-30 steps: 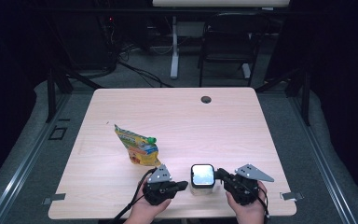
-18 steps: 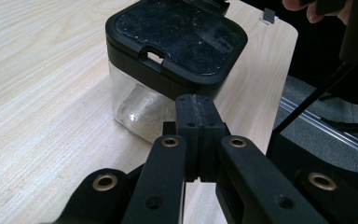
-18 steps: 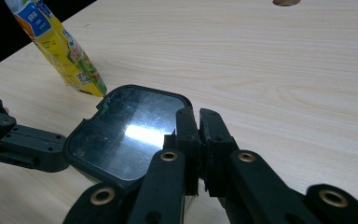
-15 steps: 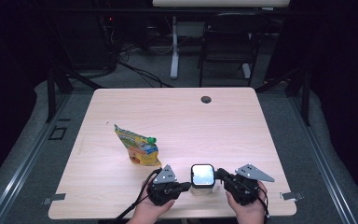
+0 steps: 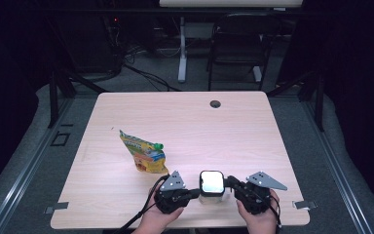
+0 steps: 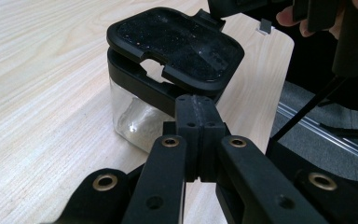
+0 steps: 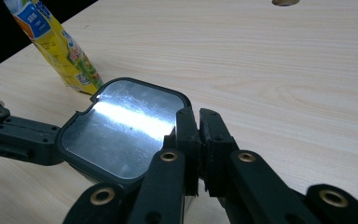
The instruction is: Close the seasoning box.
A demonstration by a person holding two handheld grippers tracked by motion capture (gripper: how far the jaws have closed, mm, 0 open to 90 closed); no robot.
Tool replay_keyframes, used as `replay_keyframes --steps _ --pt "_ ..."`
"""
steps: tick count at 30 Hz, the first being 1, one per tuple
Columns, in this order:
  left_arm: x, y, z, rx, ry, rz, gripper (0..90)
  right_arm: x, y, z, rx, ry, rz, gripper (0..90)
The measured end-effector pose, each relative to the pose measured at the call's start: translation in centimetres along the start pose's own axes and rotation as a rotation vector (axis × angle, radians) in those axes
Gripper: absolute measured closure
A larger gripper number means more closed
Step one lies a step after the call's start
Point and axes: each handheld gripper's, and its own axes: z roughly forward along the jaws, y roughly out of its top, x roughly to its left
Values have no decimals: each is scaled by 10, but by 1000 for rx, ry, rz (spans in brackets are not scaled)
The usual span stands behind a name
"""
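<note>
the small clear box (image 5: 211, 189) stands on the table (image 5: 253, 131) at the near edge, and everything else is placed from it. it has see-through walls, a black collar round the top and a black lid (image 6: 177, 44) with a shiny, mirror-like panel. in the left gripper view the lid sits slightly raised and tilted over the collar, with a notch in its near rim. through the wall something pale and crumpled shows inside the box; what it is cannot be told.

the left gripper (image 5: 191, 194) comes at the box from its left, jaws pressed together with no gap, their tip right against the box's collar; whether they pinch a tab of it cannot be told. the right gripper (image 5: 230, 182) comes from the box's right, its jaws nearly together with only a thin slit between them, their tip at the lid's edge.

a yellow snack pouch (image 5: 143, 152) with a green cap lies up and to the left of the box, near but apart from it. a dark round grommet (image 5: 215, 104) sits well beyond the box, toward the far edge.
</note>
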Motion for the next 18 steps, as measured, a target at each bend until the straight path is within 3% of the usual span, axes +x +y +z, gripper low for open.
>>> replay_keyframes --steps 5,13,18 --pt "1 1 -1 8 2 7 900 3 1 0 7 -4 -18 805" --pt "1 9 -2 1 7 14 900 13 9 -13 29 6 -92 727" --pt "-1 13 -2 -12 2 18 900 22 -4 -20 55 8 -150 667"
